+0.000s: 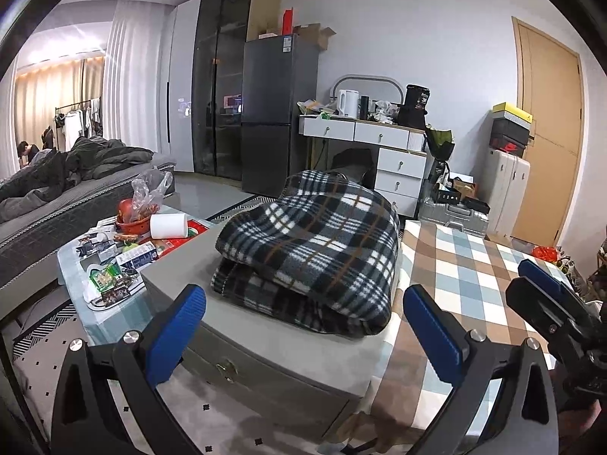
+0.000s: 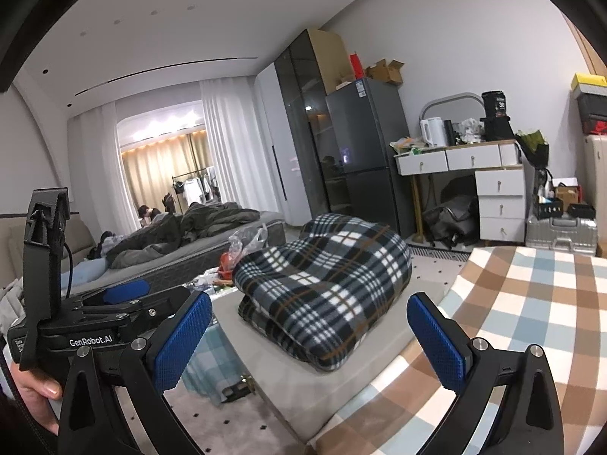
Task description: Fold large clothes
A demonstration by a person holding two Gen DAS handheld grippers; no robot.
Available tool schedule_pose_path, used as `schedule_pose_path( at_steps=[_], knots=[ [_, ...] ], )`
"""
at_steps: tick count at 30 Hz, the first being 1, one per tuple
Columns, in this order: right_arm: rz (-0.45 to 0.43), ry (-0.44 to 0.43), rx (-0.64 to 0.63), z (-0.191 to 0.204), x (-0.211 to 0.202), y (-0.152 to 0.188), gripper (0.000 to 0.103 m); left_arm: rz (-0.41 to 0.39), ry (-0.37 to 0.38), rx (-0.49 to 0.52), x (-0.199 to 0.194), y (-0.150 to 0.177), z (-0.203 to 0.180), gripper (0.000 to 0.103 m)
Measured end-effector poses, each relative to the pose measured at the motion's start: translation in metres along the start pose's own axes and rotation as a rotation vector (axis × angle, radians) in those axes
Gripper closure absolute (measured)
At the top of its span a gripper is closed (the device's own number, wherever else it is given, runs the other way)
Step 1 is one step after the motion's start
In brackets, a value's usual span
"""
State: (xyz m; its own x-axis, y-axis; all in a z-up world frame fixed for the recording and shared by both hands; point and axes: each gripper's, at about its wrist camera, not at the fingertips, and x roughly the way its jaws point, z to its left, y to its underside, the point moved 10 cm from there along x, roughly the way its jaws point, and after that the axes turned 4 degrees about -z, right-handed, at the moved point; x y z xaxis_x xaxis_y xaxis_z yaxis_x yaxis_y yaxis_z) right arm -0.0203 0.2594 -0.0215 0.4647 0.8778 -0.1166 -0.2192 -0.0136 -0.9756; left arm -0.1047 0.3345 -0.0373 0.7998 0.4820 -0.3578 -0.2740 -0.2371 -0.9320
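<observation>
Your room is evenly lit by soft, cool indoor light, with no hard shadows anywhere. The one warm spot is the glowing strip above the tan curtains (image 2: 163, 167), at middle left of the right wrist view and far left of the left wrist view. The dark fridge (image 1: 279, 113) and glass cabinet (image 1: 220, 87) carry small reflections. Both pictures bend strongly at the edges, with black corners from the round lens. The folded plaid blanket (image 1: 315, 250) at centre is sharp; each hand-held gripper's blue pads (image 2: 186, 337) at the bottom look slightly soft.
</observation>
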Motion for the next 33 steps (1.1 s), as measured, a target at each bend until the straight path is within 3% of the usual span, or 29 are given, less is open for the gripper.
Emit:
schedule_pose_path(
  at_steps=[14, 33],
  knots=[
    [-0.017, 0.003, 0.019, 0.003, -0.007, -0.003, 0.0, 0.001, -0.035, 0.036, -0.004, 0.0, -0.002, 0.001],
    [-0.032, 0.004, 0.052, 0.002, -0.012, -0.007, 0.0, -0.014, 0.006, 0.017, -0.011, 0.001, -0.005, 0.001]
  ],
)
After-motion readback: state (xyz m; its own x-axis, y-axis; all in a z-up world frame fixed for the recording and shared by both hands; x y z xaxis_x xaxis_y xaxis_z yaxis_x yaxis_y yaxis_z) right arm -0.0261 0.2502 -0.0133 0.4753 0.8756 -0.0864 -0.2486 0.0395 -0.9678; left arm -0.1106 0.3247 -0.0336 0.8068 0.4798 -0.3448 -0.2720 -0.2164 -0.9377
